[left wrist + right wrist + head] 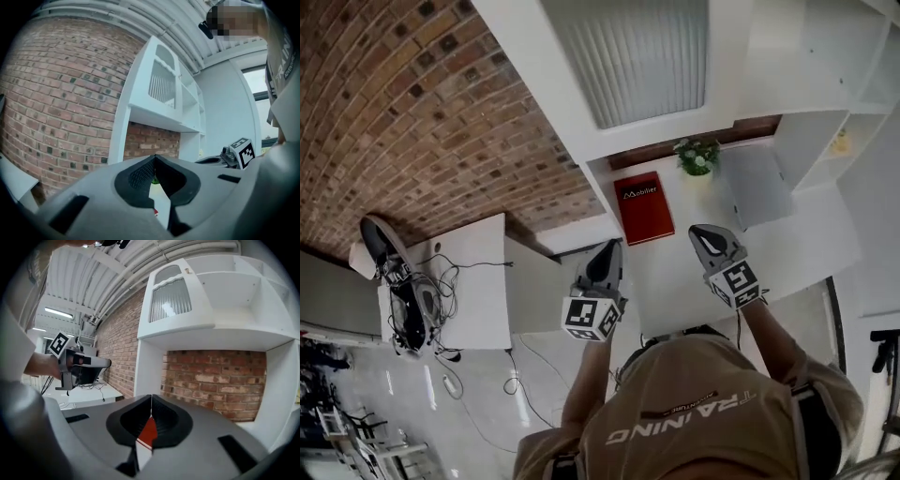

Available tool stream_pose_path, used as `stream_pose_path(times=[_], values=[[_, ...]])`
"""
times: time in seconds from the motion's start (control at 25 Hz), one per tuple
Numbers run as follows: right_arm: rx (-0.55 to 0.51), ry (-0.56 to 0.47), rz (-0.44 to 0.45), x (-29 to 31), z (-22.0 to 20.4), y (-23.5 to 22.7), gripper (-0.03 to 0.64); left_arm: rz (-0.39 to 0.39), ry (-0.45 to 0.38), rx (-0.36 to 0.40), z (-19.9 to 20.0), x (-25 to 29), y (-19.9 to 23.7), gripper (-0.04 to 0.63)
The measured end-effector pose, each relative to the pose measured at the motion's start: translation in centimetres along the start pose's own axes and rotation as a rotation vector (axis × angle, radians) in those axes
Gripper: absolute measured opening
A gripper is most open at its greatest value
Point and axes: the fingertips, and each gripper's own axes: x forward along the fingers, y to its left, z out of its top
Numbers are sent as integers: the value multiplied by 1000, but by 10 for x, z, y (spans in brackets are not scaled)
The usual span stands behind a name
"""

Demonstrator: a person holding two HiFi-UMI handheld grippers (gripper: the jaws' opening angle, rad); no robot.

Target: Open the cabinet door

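Observation:
The white cabinet's upper door (637,56) has a ribbed glass panel and stands closed; it also shows in the left gripper view (161,84) and the right gripper view (169,298). Both grippers hover over the white counter (806,244), well below the door and apart from it. My left gripper (607,255) (155,159) has its jaws together with nothing between them. My right gripper (712,239) (151,399) is likewise shut and empty. Each gripper appears in the other's view: the right gripper (234,154) and the left gripper (82,363).
A red book (643,207) and a small potted plant (697,156) sit on the counter under the cabinet. Open white shelves (853,94) stand at the right. A side table (478,281) with cables lies at the left against the brick wall (412,112).

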Motion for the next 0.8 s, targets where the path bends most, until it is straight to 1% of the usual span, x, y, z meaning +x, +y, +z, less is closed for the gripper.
stream_pose_path(times=[0.16,0.28,0.44,0.56,0.68,0.8], values=[[30,32,-89,-14,-13,12,14,-77,14,-22,-12,0,2,8],[48,59,-138,-25,-22,20,14,-128,29,-35,-22,1,-2,9],[49,62,-167,-35,-16,26,14,-160,32,-54,-23,3,-3,9],[37,75,-192,-44,-12,20,14,-180,30,-54,-20,6,-10,9],[23,40,-220,-53,0,9,14,-202,18,-43,-13,14,-20,9],[26,15,-238,-64,3,-3,14,-229,1,-22,-4,23,-35,9]])
